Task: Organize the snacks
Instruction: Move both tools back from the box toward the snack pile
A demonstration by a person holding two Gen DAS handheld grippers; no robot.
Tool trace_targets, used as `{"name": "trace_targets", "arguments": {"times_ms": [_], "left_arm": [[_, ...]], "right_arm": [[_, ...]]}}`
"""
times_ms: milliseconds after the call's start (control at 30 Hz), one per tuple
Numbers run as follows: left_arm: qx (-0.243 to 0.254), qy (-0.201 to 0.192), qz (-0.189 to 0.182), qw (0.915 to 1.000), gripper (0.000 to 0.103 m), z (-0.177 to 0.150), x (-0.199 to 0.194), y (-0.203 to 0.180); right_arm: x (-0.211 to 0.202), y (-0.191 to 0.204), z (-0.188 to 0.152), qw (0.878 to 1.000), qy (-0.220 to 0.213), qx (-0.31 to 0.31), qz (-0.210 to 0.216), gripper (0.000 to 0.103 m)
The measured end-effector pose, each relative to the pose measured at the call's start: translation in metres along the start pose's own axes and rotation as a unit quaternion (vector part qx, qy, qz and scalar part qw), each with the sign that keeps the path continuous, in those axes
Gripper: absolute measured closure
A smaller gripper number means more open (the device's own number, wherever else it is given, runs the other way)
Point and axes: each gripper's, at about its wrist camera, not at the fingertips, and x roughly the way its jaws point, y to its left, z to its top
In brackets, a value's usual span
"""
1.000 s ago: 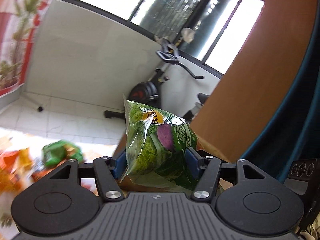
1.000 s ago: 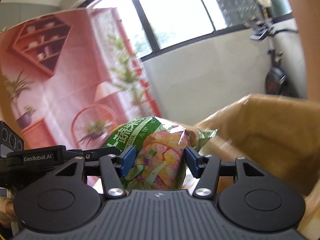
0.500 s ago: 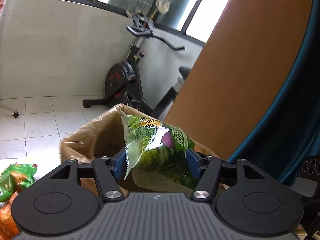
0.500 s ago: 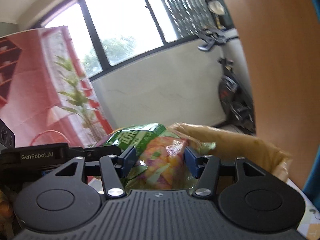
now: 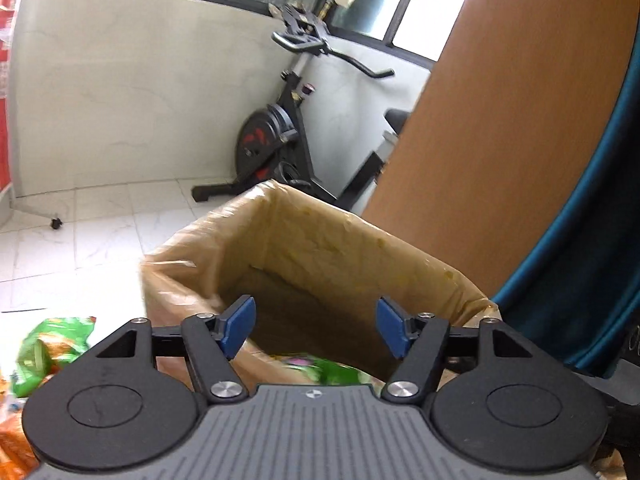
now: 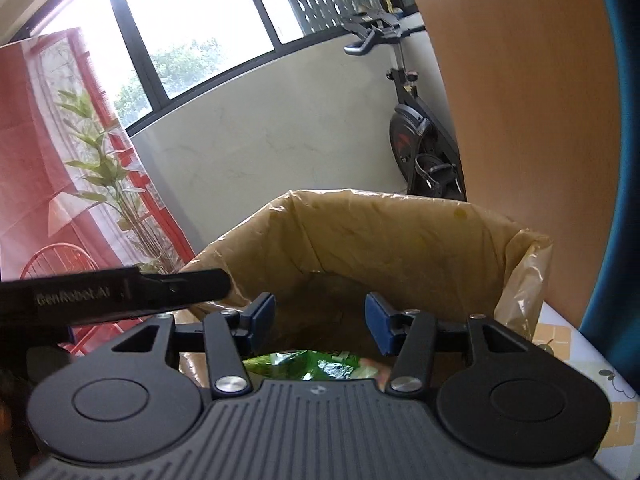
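Note:
A box lined with a brown plastic bag (image 5: 320,248) stands open right under both grippers. My left gripper (image 5: 316,322) hangs over its near rim, its jaws opening and nothing between the blue pads (image 5: 238,322). A blurred green snack bag (image 5: 324,368) lies below them inside the liner. My right gripper (image 6: 320,316) is over the same lined box (image 6: 380,240), jaws closing a little with nothing between them. A green snack bag (image 6: 308,364) lies beneath it in the box. The left gripper's black body (image 6: 120,294) shows at the left of the right wrist view.
More snack bags, green (image 5: 52,344) and orange (image 5: 12,452), lie on the table to the left of the box. A wooden panel (image 5: 500,140) and a blue curtain (image 5: 592,240) stand close behind on the right. An exercise bike (image 5: 280,136) stands on the floor beyond.
Both grippers carried their green snack bags over the lined box and let go. The bags have dropped from between the pads into the box.

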Motion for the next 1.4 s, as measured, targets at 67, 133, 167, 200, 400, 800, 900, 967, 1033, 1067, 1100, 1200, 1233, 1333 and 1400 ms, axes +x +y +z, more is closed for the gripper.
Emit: {"name": "trace_targets", "arguments": {"times_ms": [67, 133, 167, 200, 400, 800, 900, 967, 1033, 1067, 1100, 1200, 1233, 1333, 1400], "left_arm": [[-0.002, -0.014, 0.018, 0.9997, 0.032, -0.003, -0.020, 0.011], [-0.004, -0.024, 0.038, 0.9990, 0.031, -0.008, -0.042, 0.025], [-0.002, -0.028, 0.049, 0.9984, 0.030, -0.011, -0.052, 0.032], [0.002, -0.030, 0.061, 0.9977, 0.029, -0.014, -0.061, 0.039], [0.017, -0.037, 0.134, 0.9901, 0.027, -0.039, -0.108, 0.086], [-0.051, -0.047, 0.254, 0.9646, 0.027, -0.070, -0.172, 0.187], [-0.068, -0.047, 0.260, 0.9621, 0.027, -0.077, -0.173, 0.205], [-0.074, -0.046, 0.265, 0.9604, 0.027, -0.084, -0.172, 0.215], [-0.079, -0.042, 0.271, 0.9584, 0.027, -0.092, -0.172, 0.223], [-0.083, -0.040, 0.275, 0.9572, 0.027, -0.095, -0.170, 0.224], [-0.087, -0.038, 0.277, 0.9562, 0.027, -0.101, -0.173, 0.228], [-0.102, -0.036, 0.281, 0.9535, 0.027, -0.112, -0.178, 0.236], [-0.107, -0.036, 0.282, 0.9527, 0.027, -0.114, -0.180, 0.239], [-0.118, -0.036, 0.287, 0.9498, 0.024, -0.122, -0.182, 0.246], [-0.129, -0.036, 0.290, 0.9478, 0.022, -0.127, -0.183, 0.252]], "right_arm": [[-0.007, 0.009, -0.005, 1.000, -0.014, -0.007, 0.009, 0.049], [-0.013, 0.019, -0.009, 0.999, -0.026, -0.017, 0.020, 0.049], [-0.016, 0.025, -0.012, 0.999, -0.032, -0.025, 0.023, 0.049], [-0.019, 0.031, -0.014, 0.998, -0.036, -0.032, 0.027, 0.049], [-0.028, 0.074, -0.033, 0.994, -0.050, -0.070, 0.064, 0.049], [0.011, 0.128, -0.090, 0.988, -0.007, -0.111, 0.104, 0.049], [0.029, 0.133, -0.107, 0.986, 0.013, -0.139, 0.092, 0.049], [0.043, 0.138, -0.119, 0.983, 0.030, -0.159, 0.081, 0.048], [0.056, 0.142, -0.128, 0.981, 0.045, -0.174, 0.075, 0.048], [0.062, 0.144, -0.132, 0.980, 0.051, -0.180, 0.072, 0.048], [0.067, 0.144, -0.135, 0.979, 0.055, -0.184, 0.070, 0.048], [0.083, 0.144, -0.142, 0.977, 0.065, -0.193, 0.058, 0.045], [0.088, 0.144, -0.144, 0.977, 0.068, -0.195, 0.054, 0.043], [0.104, 0.145, -0.148, 0.975, 0.078, -0.203, 0.048, 0.039], [0.113, 0.147, -0.151, 0.973, 0.083, -0.209, 0.044, 0.035]]}}
